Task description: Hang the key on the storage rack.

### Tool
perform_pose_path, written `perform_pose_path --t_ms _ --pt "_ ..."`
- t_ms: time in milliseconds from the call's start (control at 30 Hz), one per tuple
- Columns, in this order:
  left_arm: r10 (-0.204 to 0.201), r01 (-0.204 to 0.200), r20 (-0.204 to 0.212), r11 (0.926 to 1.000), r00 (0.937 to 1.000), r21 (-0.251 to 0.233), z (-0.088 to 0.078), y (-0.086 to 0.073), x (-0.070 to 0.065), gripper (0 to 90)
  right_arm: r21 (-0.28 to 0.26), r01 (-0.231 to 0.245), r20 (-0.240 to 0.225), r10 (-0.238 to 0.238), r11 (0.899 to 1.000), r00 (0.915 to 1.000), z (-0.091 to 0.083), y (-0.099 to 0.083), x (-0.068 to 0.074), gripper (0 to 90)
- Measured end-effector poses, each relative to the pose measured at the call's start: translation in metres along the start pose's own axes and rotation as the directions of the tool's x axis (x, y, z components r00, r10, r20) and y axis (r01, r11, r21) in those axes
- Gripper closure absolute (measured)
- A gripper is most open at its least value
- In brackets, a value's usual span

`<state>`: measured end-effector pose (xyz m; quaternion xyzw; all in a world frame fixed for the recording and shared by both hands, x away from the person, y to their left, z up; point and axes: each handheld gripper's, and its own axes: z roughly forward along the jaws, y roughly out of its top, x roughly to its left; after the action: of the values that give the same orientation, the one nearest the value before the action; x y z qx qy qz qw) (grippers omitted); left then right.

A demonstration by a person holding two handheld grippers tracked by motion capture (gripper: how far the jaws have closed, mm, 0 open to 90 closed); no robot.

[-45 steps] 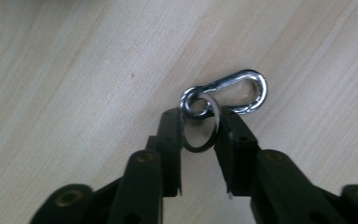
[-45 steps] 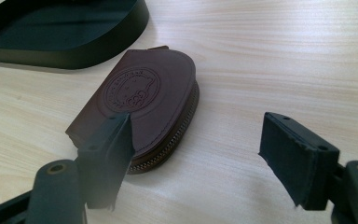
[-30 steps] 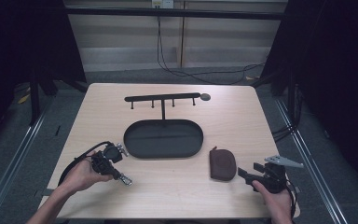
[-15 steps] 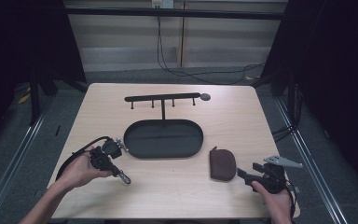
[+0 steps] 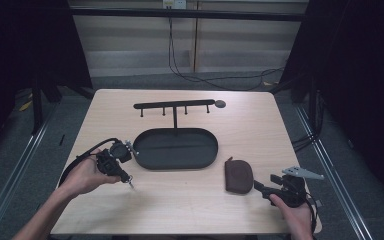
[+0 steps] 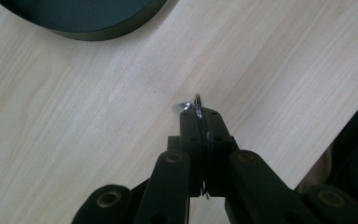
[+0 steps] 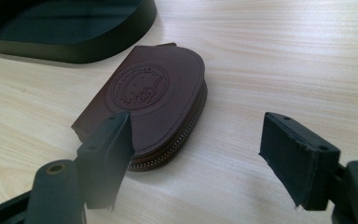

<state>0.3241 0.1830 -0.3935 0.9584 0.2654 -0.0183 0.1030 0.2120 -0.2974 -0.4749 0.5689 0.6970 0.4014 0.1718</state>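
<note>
**Left gripper lifts the key ring off the table**

The left gripper (image 5: 125, 178) has risen since the 2 earlier pictures, carrying the metal key ring (image 6: 197, 106) pinched edge-on between its closed jaws. In the high view the gripper's tip has also shifted slightly toward the black oval tray (image 5: 145, 161), and the hand (image 5: 82, 176) holding it sits a little higher and closer in.

Up high, the fixed camera looks forward and down over the whole pale wooden worktop (image 5: 190, 200). The left claw (image 6: 199, 114) camera peers down close at bare wood, catching the oval black metal tray (image 6: 81, 18) at its edge. The right claw (image 7: 196, 154) camera skims low across the worktop, sharing that tray.
</note>
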Motion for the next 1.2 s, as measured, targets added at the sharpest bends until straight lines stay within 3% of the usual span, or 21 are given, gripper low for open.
perform_pose_path --t_ms 233,333,900,1200 --pt "-0.001 0.001 -0.013 0.9995 0.9999 -0.032 -0.015 0.0 0.0 89.3 0.001 0.009 -0.003 -0.009 1.0 1.0 0.0 0.0 0.001 24.8" --pt "-0.015 0.014 -0.019 0.9994 0.9997 -0.03 -0.021 -0.001 0.0 89.3 0.002 0.009 -0.008 -0.009 1.0 0.9999 0.0 0.0 0.002 24.7" --pt "0.033 -0.032 -0.052 0.9994 0.9981 0.015 -0.049 0.011 0.002 89.2 0.0 0.012 -0.011 -0.012 1.0 0.9999 0.0 0.0 0.002 24.6" --pt "0.01 -0.009 -0.062 0.9999 0.998 0.007 -0.066 0.018 0.011 89.2 0.004 0.015 -0.01 -0.014 1.0 0.9998 0.0 0.0 0.002 24.5"
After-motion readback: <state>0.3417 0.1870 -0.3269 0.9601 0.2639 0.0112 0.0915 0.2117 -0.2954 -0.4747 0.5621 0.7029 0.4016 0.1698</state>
